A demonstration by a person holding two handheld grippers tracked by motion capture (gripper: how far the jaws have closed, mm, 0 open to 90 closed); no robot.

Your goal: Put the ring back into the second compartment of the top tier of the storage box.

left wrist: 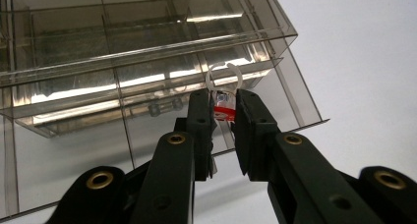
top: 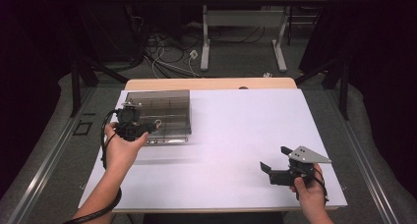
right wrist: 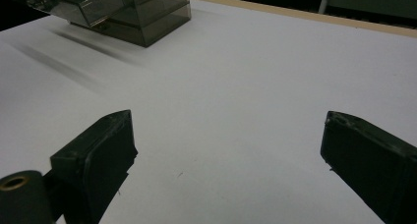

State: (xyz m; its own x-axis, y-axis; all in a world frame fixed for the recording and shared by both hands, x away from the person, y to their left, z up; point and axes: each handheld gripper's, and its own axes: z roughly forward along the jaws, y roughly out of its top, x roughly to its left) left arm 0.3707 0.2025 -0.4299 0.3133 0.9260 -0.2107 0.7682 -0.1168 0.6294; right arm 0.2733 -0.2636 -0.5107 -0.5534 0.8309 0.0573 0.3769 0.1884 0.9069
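A smoky clear compartment box (top: 167, 108) stands at the table's back left with its lid hanging open toward the front. My left gripper (top: 151, 126) is held at the box's front edge, shut on a small clear piece with a ring top and a red part (left wrist: 223, 109). In the left gripper view the ring pokes up between the jaws (left wrist: 224, 100), just above the open lid (left wrist: 147, 52). My right gripper (top: 275, 158) rests low at the front right, open and holding nothing. Its jaws (right wrist: 228, 150) stand wide over the bare white surface, with the box (right wrist: 137, 10) far off.
A white sheet (top: 236, 135) covers the table, with a wooden edge (top: 211, 83) at the back. Beyond stand desk legs (top: 205, 42) and loose cables (top: 162, 52) on the floor. Dark curtains flank both sides.
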